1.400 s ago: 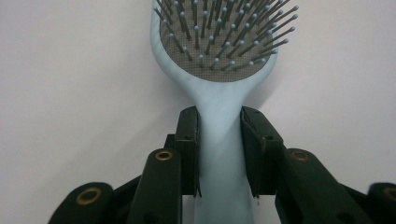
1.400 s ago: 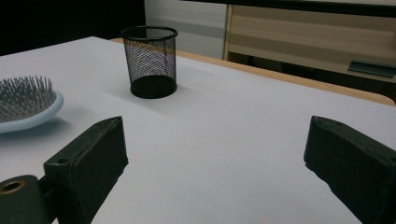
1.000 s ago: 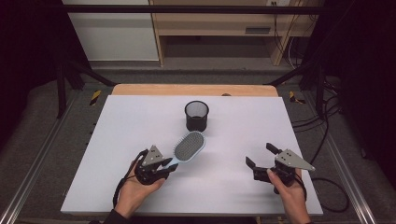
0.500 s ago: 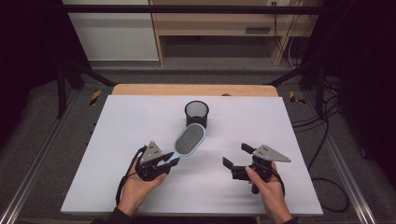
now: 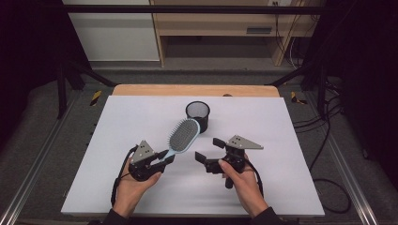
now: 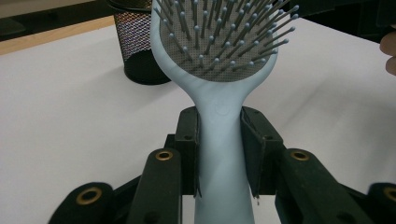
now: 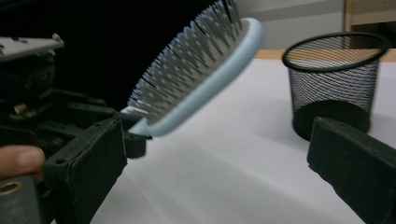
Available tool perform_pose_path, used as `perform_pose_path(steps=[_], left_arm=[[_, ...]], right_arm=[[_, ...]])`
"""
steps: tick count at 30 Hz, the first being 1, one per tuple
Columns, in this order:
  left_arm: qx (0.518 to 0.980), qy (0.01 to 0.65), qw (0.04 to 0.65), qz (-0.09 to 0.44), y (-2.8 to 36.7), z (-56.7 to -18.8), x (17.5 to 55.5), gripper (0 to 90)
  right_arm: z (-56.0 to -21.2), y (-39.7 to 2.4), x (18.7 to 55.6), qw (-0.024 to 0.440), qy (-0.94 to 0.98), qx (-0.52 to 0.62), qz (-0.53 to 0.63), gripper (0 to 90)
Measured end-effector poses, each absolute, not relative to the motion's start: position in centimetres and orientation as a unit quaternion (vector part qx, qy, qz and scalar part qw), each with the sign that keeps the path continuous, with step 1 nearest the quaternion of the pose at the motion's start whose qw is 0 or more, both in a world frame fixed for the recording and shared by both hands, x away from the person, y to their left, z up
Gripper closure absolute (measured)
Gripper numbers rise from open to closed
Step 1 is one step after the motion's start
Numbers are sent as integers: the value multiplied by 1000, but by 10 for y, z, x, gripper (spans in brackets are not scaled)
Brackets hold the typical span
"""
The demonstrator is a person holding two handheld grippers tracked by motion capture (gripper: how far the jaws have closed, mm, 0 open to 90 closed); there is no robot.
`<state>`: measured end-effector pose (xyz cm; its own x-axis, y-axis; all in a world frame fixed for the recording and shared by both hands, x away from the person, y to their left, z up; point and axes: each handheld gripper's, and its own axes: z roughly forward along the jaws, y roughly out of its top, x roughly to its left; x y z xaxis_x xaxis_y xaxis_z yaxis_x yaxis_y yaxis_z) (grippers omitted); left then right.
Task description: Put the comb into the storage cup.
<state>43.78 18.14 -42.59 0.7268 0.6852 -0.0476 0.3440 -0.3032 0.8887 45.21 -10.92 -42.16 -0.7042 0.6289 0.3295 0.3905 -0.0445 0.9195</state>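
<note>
Nearby, mesh cup (image 5: 197, 114) stands upright beside hairbrush (image 5: 183, 136).

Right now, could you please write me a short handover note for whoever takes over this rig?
Left gripper: shut on the handle of the light blue hairbrush, head raised off the table, bristles up.
Right gripper: open, empty, jaws turned toward the brush head.
Black mesh cup: upright on the table just behind the brush head, apparently empty.
Done: brush picked up.
Left: probably a handover to the right gripper or putting the brush in the cup; neither is done yet.
</note>
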Motion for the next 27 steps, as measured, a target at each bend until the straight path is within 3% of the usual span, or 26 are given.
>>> perform_pose_path(steps=[15, 27], left_arm=[[784, 320, 502, 174, 180, -423, 432, 697], [785, 308, 509, 173, 173, -421, 429, 697]], right_arm=[[-412, -71, 461, 54, 685, 364, 629, 49], [-409, -66, 464, 37, 681, 366, 634, 50]])
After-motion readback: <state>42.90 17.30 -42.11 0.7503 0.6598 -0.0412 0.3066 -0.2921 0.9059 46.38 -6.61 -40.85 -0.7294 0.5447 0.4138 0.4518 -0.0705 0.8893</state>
